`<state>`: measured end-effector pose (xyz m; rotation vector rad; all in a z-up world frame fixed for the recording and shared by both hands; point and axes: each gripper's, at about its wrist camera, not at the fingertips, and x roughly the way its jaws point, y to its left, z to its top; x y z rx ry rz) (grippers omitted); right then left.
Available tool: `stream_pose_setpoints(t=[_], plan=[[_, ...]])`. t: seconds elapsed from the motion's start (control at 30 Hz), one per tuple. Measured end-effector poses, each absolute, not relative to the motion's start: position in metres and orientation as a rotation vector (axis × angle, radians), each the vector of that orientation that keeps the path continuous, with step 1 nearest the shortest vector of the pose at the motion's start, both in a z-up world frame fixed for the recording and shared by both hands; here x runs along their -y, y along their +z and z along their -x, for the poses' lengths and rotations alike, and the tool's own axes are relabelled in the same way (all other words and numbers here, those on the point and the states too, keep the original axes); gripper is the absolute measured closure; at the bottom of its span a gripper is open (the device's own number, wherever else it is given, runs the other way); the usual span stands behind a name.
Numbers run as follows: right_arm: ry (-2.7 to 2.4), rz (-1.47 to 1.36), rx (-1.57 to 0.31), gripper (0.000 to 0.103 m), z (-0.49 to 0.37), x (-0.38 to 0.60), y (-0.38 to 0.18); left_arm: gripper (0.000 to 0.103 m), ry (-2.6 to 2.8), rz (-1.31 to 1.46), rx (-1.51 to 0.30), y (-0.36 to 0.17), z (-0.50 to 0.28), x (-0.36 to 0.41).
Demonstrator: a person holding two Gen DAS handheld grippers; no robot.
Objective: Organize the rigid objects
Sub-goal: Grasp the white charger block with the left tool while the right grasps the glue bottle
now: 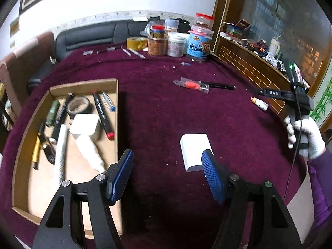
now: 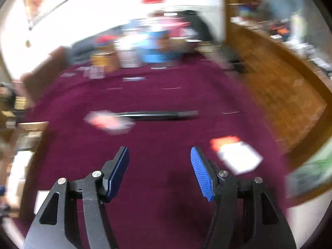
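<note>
My left gripper (image 1: pixel 168 155) is open over the maroon cloth, with nothing between its blue pads. A white box (image 1: pixel 194 149) lies just beyond its right finger. To the left, a cardboard tray (image 1: pixel 83 83) holds markers, a tape roll, a white box and a white tube. The right wrist view is blurred. There my right gripper (image 2: pixel 159 151) is open and empty above bare cloth. A white bottle with an orange cap (image 2: pixel 238 155) lies to its right. A black pen (image 2: pixel 157 115) and an orange item in clear packaging (image 2: pixel 108 122) lie farther ahead.
Jars and tubs (image 1: pixel 178 41) and a yellow tape roll (image 1: pixel 137 42) stand at the table's far edge, with small pens scattered nearby. A wooden ledge (image 1: pixel 249 68) borders the right side. A gloved hand (image 1: pixel 307 137) holds the right tool at the right edge.
</note>
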<state>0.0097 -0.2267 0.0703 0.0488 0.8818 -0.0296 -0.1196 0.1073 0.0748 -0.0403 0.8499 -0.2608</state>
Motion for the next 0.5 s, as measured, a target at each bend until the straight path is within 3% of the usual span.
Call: stream_pose_setpoints(t=[0.3, 0.4, 0.43, 0.5], plan=[[-0.027, -0.169, -0.999, 0.042, -0.033, 0.280, 0.021, 0.042, -0.265, 0.072, -0.897, 0.073, 0.117, -0.102], [-0.066, -0.130, -0.982, 0.057, -0.033, 0.278, 0.019, 0.042, -0.260, 0.072, -0.910, 0.071, 0.114, -0.100], [-0.071, -0.124, -0.982, 0.075, -0.031, 0.277, 0.021, 0.042, -0.261, 0.076, -0.917, 0.069, 0.112, -0.100], [-0.065, -0.139, -0.996, 0.078, -0.031, 0.279, 0.022, 0.042, -0.273, 0.095, -0.943, 0.065, 0.107, -0.097]])
